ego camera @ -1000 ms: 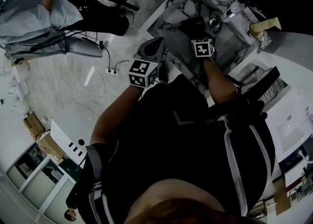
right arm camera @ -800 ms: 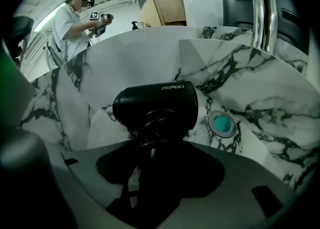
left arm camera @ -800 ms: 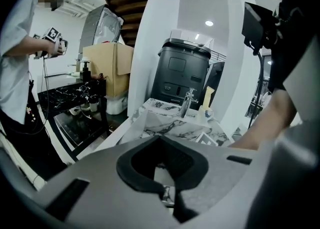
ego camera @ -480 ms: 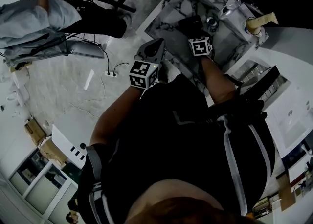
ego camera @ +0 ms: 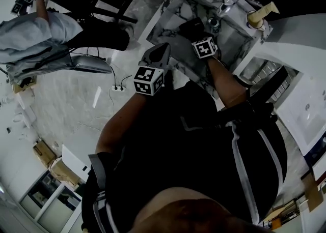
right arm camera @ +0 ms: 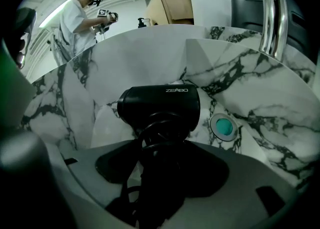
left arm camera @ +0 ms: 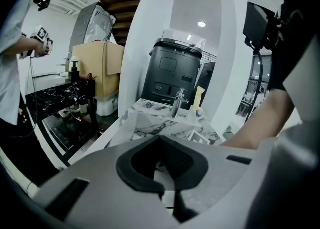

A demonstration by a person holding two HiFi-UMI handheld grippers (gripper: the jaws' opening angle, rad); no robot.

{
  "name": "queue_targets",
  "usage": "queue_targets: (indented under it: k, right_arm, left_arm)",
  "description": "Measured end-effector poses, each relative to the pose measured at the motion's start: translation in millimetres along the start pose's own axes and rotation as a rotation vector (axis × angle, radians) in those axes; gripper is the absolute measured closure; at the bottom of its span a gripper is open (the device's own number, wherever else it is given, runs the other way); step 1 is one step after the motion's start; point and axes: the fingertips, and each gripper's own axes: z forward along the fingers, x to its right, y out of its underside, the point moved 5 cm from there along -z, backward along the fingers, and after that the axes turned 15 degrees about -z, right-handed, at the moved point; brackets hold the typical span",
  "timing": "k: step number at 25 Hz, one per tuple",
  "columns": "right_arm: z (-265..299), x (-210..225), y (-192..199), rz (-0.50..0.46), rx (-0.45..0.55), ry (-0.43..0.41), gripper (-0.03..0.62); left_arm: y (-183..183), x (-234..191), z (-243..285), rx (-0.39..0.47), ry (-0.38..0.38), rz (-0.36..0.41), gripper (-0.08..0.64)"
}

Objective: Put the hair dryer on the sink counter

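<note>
One white marble sink with dark veins (right arm camera: 150, 48) fills the right gripper view, with its chrome tap (right arm camera: 272, 13) at the upper right. The black hair dryer (right arm camera: 160, 104) is over the basin near the round teal drain plug (right arm camera: 223, 126), its handle clamped in the right gripper (right arm camera: 165, 165). The left gripper (left arm camera: 167, 190) has its jaws together on nothing, near the sink's edge.

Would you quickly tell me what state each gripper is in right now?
Left gripper: closed, with nothing between its jaws.
Right gripper: closed on the handle of the black hair dryer.
</note>
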Motion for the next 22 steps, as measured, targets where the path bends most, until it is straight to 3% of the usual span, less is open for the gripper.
queue_targets:
  k: [8, 22]
  right_arm:
    - [-32.4, 3.8, -22.5, -0.019, 0.034, 0.109, 0.321]
    - [-156.2, -22.6, -71.5, 0.051, 0.249, 0.316, 0.322]
  left_arm:
    - [-14.9, -0.2, -8.8, 0.024, 0.082, 0.058, 0.555]
    - [-41.8, 18.6, -51.1, 0.094, 0.270, 0.148, 0.554]
